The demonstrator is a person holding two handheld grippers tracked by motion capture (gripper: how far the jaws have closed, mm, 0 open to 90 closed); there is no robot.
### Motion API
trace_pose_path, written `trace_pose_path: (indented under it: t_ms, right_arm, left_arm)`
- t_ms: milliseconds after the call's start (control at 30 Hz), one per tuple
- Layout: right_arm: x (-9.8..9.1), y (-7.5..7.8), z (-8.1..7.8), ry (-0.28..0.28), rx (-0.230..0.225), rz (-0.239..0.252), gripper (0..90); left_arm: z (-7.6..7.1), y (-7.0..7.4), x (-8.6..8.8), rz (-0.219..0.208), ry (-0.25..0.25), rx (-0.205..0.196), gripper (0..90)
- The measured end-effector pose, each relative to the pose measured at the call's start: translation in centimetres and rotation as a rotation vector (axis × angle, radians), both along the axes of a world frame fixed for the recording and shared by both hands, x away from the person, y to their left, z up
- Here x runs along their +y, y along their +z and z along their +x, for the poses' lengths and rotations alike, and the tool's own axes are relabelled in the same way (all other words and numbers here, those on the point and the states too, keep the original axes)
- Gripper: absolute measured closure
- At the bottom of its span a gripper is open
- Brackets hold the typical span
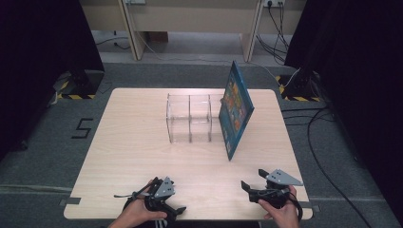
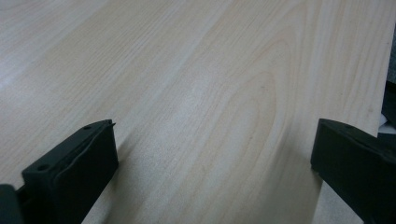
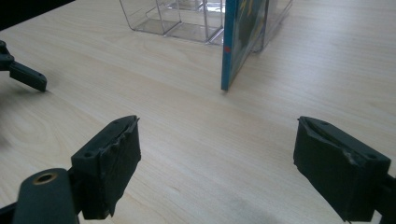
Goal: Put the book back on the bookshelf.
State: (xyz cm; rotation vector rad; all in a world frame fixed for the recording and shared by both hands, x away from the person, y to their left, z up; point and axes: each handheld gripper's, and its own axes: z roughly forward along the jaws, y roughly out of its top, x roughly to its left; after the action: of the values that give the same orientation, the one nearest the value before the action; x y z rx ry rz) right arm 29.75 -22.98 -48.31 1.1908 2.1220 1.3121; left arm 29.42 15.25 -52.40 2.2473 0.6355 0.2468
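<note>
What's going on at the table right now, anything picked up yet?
Nothing is held. The person's left tongs and right tongs rest open at the near edge of the table. Farther back, a blue book leans tilted against the right end of a clear plastic organiser, untouched.

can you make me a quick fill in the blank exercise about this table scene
1. The blue illustrated book stands tilted against the clear plastic ____ organizer.
2. The book leans on the organizer's ____ end, seen from the person's side.
3. The jaws of the left tool and the right tool are both ____.
4. Everything rests on a light ____ table.

Missing words: compartment; right; open; wooden
</note>
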Motion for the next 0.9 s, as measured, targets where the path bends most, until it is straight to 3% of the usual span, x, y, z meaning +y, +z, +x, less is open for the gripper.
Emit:
trace_pose_path:
  t_ms: [133, 333, 900]
  right_arm:
    - [-0.2, 0.0, -0.3, -0.006, -0.003, -0.002, 15.7]
    - [-0.4, -0.2, -0.8, 0.003, 0.01, -0.043, 15.7]
    - [0.1, -1.1, -2.0, 0.063, 0.079, -0.149, 15.8]
  left_arm:
    - [0.0, 0.0, 0.0, 0.0, 0.0, 0.0, 0.0]
    - [0.0, 0.0, 0.0, 0.0, 0.0, 0.0, 0.0]
    - [0.0, 0.0, 0.0, 0.0, 0.0, 0.0, 0.0]
